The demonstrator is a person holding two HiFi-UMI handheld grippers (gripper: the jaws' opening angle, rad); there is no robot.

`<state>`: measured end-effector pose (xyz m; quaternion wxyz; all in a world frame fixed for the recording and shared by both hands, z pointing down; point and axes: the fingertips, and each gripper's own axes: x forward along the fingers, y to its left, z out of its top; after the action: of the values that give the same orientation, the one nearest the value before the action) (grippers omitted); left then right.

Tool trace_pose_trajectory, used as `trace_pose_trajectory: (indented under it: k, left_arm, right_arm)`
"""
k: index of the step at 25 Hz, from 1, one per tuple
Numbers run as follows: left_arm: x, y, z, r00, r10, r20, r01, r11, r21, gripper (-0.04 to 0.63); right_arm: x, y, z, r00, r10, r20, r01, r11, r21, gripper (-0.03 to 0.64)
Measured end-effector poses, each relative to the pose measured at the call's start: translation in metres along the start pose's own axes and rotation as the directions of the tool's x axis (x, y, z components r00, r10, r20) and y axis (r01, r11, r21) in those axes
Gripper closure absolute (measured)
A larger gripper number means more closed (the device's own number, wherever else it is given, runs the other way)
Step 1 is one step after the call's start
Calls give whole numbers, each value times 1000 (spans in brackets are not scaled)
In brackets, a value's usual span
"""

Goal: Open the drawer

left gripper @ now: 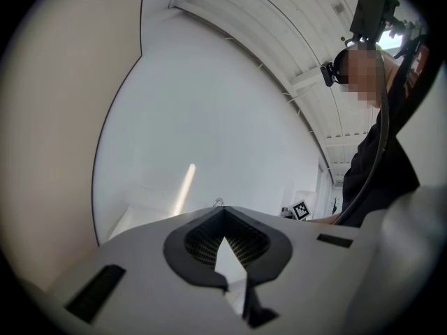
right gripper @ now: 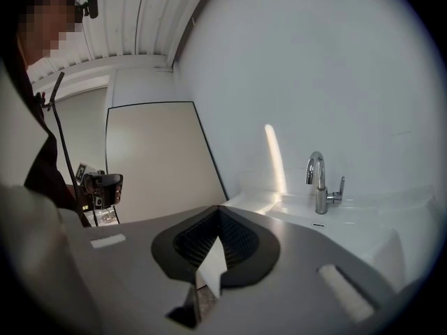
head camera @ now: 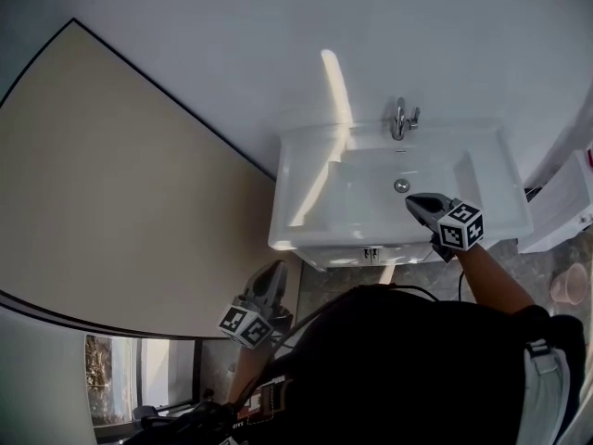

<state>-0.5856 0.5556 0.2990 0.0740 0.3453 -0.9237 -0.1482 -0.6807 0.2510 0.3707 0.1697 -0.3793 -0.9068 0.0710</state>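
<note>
Two empty claws, left claw closed, right claw closed over white sink.

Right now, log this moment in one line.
left gripper: jaws shut, empty | right gripper: jaws shut, empty, by sink | drawer: closed

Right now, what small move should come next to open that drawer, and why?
Probably bring the right gripper down to the handle on the drawer under the sink: it hovers over the basin, jaws shut, holding nothing.
</note>
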Motion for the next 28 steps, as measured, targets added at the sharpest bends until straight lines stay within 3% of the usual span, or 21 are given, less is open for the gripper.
trace_pose_trajectory:
  k: [6, 12, 16, 21, 24, 28]
  left_arm:
    - [50, 13, -2, 995, -87, -49, 86, 996, -17, 604]
    - [100, 59, 7, 977, -194, -85, 190, 981, -50, 604]
    - [128, 101, 19, 945, -307, -110, 300, 951, -79, 604]
    - [153, 151, 33, 886, -444, -137, 429, 895, -124, 604]
    - [166, 176, 35, 859, -491, -149, 473, 870, -141, 604]
    - [178, 194, 34, 844, -512, -162, 486, 857, -171, 604]
  right_arm:
    - [2, -32, 1, 999, -50, -14, 51, 998, 46, 618]
    - [11, -60, 0, 981, -190, -26, 192, 978, 87, 618]
    - [37, -61, 16, 956, -294, -4, 293, 951, 105, 618]
    - [71, -53, 35, 913, -407, 18, 400, 905, 142, 618]
    - [94, -49, 38, 900, -435, 9, 429, 891, 148, 618]
    - [110, -45, 38, 894, -449, -8, 445, 883, 150, 618]
